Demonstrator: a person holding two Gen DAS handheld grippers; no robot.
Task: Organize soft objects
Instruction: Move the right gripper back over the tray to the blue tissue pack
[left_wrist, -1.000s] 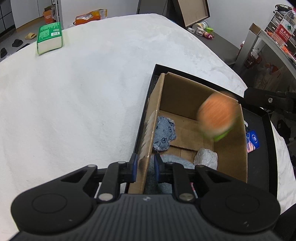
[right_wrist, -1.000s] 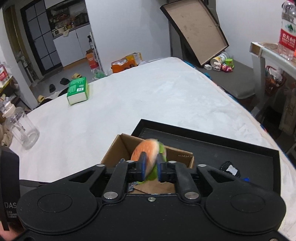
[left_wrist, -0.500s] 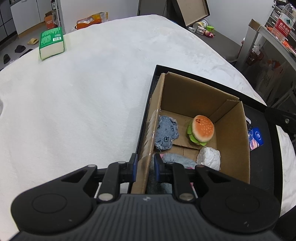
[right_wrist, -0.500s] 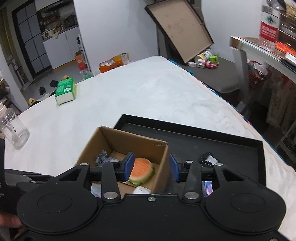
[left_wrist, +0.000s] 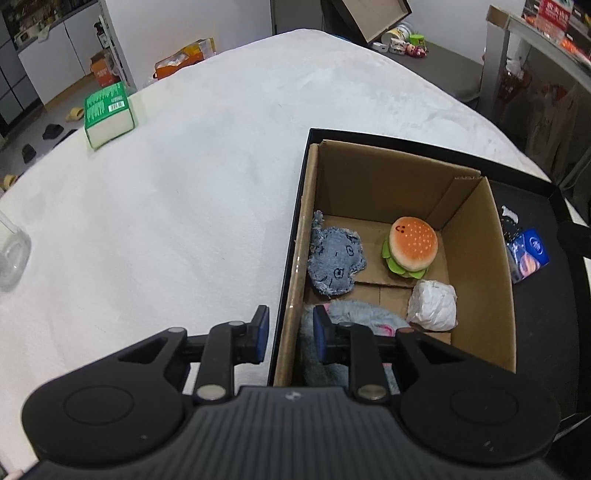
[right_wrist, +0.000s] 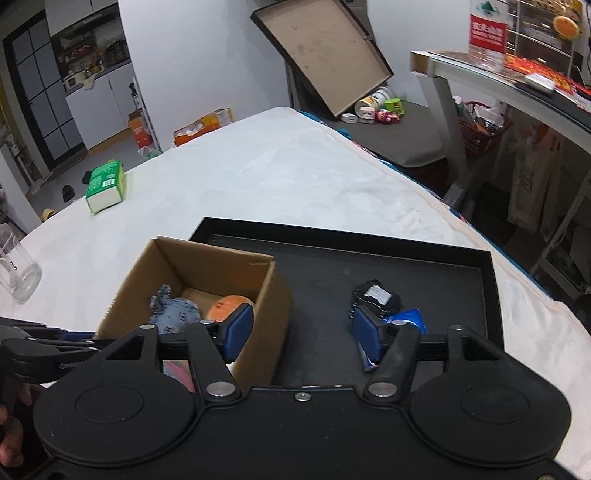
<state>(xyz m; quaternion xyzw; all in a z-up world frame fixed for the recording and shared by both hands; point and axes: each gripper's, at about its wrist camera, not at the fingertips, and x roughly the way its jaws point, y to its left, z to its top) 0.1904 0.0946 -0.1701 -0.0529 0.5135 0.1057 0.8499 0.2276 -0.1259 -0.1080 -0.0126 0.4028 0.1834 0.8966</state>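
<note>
An open cardboard box (left_wrist: 476, 236) stands at the left end of a black tray (right_wrist: 369, 258). Inside lie a plush burger (left_wrist: 412, 245), a denim plush (left_wrist: 334, 260), a white crumpled wad (left_wrist: 432, 304) and a grey-blue fluffy cloth (left_wrist: 354, 314). My left gripper (left_wrist: 290, 334) straddles the box's near-left wall (left_wrist: 288, 314), its jaws a little apart. My right gripper (right_wrist: 303, 328) is open and empty, above the tray just right of the box (right_wrist: 207, 266). A blue packet (right_wrist: 410, 317) and a black pouch (right_wrist: 376, 297) lie on the tray.
A green-and-white tissue pack (left_wrist: 107, 114) lies far left on the white tablecloth (left_wrist: 184, 203). A glass jar (right_wrist: 16, 269) stands at the left edge. A shelf with a bottle (right_wrist: 487, 33) is at the right.
My right gripper let go of the plush burger, which dropped into the box. It then opened wide and drew back to the right. My left gripper's jaws parted slightly on the box wall.
</note>
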